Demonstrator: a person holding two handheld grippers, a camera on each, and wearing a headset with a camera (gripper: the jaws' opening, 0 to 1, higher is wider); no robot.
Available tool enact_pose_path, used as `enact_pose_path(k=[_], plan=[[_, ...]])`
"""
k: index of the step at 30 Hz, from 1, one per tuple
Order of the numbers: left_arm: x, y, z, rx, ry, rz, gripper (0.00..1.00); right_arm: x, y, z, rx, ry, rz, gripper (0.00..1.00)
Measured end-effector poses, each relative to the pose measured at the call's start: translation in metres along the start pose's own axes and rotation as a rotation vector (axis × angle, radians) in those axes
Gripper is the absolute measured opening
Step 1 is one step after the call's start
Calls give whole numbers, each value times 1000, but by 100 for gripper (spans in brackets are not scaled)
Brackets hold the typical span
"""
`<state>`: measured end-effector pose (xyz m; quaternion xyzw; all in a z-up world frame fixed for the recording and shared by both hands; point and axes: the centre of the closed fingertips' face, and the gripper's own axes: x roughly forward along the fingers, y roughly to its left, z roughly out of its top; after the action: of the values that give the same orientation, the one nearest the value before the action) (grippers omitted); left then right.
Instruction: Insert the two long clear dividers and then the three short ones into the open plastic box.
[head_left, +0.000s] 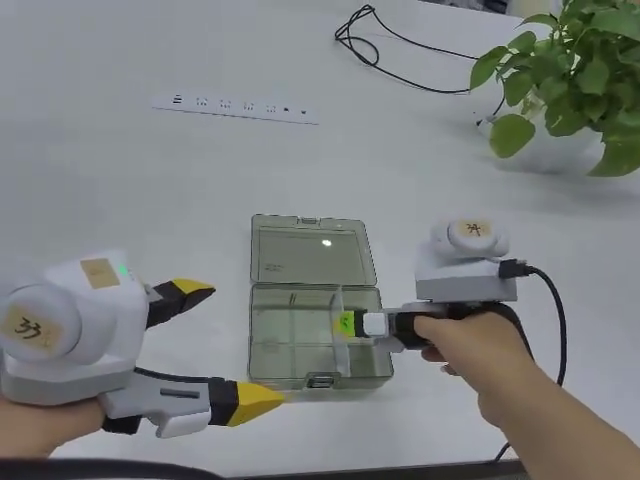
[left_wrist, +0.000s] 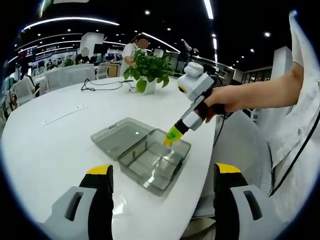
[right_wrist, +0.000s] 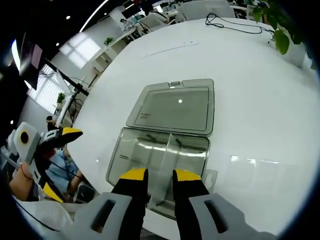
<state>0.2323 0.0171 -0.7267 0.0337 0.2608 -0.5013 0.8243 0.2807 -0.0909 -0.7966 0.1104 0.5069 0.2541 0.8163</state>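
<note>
Now the right gripper (right_wrist: 160, 172) pinches a clear divider (right_wrist: 165, 150) upright inside the open box (head_left: 265, 330) on the table (head_left: 150, 200), so it can slot in. The left gripper (head_left: 240, 343) hangs beside it, fingers (left_wrist: 100, 175) wide apart and empty.

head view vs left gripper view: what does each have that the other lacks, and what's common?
Head view adds: the left gripper's white housing, jaws open. Left gripper view adds: office chairs, ceiling lights and a person in the background. Shared: the open clear plastic box, the right gripper shut on a clear divider in it, the green potted plant, the black cable, the white power strip.
</note>
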Motion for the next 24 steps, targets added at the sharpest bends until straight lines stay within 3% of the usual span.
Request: enact_pose_path(k=[18,24], plan=[[-2,-4,4,-20,8,46,83,-38,19,20,-206,-134,104,34],[-3,-2,0,-31,16,68,83,-52,23,20,-275,-148,124,40]])
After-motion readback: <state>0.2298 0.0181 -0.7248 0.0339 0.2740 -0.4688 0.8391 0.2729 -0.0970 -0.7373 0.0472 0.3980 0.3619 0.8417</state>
